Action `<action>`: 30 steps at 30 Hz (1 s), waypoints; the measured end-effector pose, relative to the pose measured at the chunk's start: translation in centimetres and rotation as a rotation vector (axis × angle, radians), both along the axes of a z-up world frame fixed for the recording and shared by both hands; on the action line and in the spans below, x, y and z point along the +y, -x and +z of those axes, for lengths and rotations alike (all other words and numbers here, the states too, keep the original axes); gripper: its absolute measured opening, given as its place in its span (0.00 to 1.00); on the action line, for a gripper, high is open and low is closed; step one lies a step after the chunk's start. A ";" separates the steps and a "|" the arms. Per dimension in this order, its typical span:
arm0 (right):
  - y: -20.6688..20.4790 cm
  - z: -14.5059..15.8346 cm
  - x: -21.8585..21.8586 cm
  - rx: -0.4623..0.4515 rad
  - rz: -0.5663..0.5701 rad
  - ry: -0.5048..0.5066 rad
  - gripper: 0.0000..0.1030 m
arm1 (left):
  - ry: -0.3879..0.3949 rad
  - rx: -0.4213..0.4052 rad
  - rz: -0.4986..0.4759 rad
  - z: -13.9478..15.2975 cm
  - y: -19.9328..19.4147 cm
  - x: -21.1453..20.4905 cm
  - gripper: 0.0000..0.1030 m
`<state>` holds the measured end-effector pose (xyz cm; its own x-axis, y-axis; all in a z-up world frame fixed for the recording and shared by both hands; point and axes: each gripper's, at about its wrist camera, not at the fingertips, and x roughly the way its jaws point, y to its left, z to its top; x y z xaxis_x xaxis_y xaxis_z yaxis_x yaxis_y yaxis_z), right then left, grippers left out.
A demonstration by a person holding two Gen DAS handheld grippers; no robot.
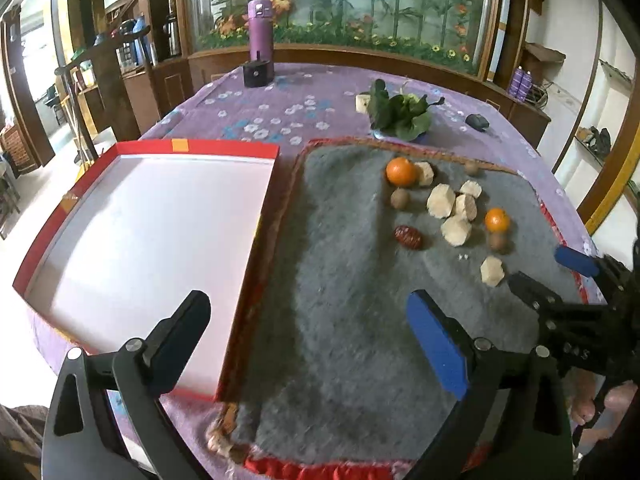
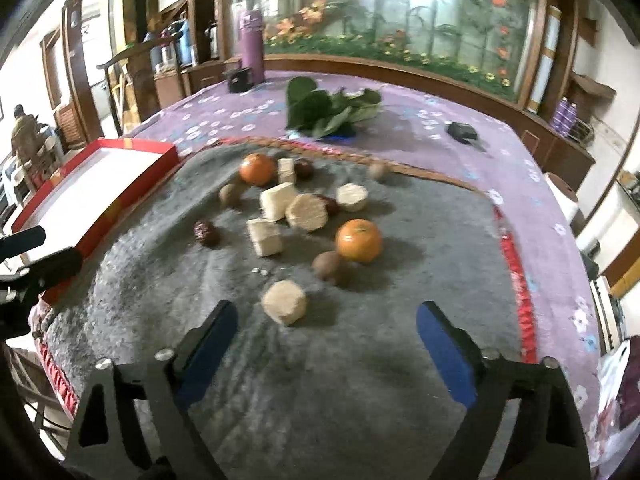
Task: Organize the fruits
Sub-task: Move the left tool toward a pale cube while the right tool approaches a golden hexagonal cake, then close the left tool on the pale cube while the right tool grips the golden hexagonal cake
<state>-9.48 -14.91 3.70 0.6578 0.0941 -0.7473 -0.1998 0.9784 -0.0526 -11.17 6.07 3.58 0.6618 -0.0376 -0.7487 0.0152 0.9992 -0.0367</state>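
On the grey felt mat lie two oranges, small brown round fruits, a red date and several pale cut chunks. To the mat's left sits a red box with a white inside. My left gripper hangs open over the mat's left edge, with nothing in it. My right gripper is open above the mat's near side. One pale chunk lies just ahead of its left finger, untouched. An orange and a brown fruit lie further on.
A purple flowered cloth covers the table. Behind the mat are leafy greens, a small black object, a purple bottle and a black box. A wooden cabinet with a flower panel stands behind the table.
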 end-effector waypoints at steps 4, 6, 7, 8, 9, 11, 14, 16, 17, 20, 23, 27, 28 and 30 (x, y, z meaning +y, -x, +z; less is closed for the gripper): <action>-1.8 -1.4 1.0 0.083 0.006 -0.024 0.56 | -0.003 0.003 -0.003 0.4 0.1 0.2 0.96; -2.7 -2.6 1.1 0.136 -0.005 -0.030 0.42 | -0.015 -0.001 -0.015 0.7 -0.3 0.2 0.96; -3.0 -3.0 1.1 0.159 -0.007 -0.043 0.41 | -0.028 -0.004 -0.024 0.6 -0.5 0.0 0.96; -2.9 -3.0 0.9 0.144 -0.013 -0.054 0.40 | -0.039 -0.003 -0.038 0.7 -0.8 -0.2 0.96; -2.8 -2.9 1.0 0.146 -0.011 -0.046 0.35 | -0.049 -0.001 -0.051 0.6 -1.1 -0.4 0.96; -2.6 -2.8 1.1 0.148 0.016 -0.041 0.25 | -0.060 -0.008 -0.067 0.7 -1.7 -0.9 0.96; -2.4 -2.6 0.3 0.154 0.032 -0.076 0.25 | -0.067 -0.012 -0.105 0.8 -2.9 -2.2 0.96; -2.5 -2.4 -1.0 0.148 0.020 -0.116 0.25 | -0.075 -0.012 -0.139 0.8 -3.7 -3.5 0.96; -2.5 -2.1 -1.8 0.143 0.015 -0.140 0.25 | -0.082 -0.011 -0.159 0.7 -4.1 -4.3 0.96; -2.5 -1.0 -4.8 0.111 -0.007 -0.239 0.25 | -0.080 0.024 -0.240 -0.2 -5.8 -6.9 0.96; -2.4 -0.5 -6.9 0.069 -0.038 -0.255 0.25 | -0.066 0.062 -0.289 -1.2 -7.5 -8.8 0.96; -2.8 -1.4 -8.9 0.087 -0.053 -0.347 0.25 | -0.078 0.092 -0.326 -2.2 -9.0 -11.0 0.96; -2.9 -1.7 -9.1 0.087 -0.052 -0.352 0.25 | -0.088 0.096 -0.332 -2.4 -9.2 -11.4 0.96; -3.3 -2.2 -9.3 0.103 -0.046 -0.370 0.25 | -0.107 0.099 -0.347 -2.7 -9.6 -12.1 0.96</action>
<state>-6.15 -24.18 1.50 0.5911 0.3416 -0.7307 -0.1411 0.9357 0.3233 -1.61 -6.03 0.86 0.5478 -0.1649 -0.8202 0.3556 0.9333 0.0498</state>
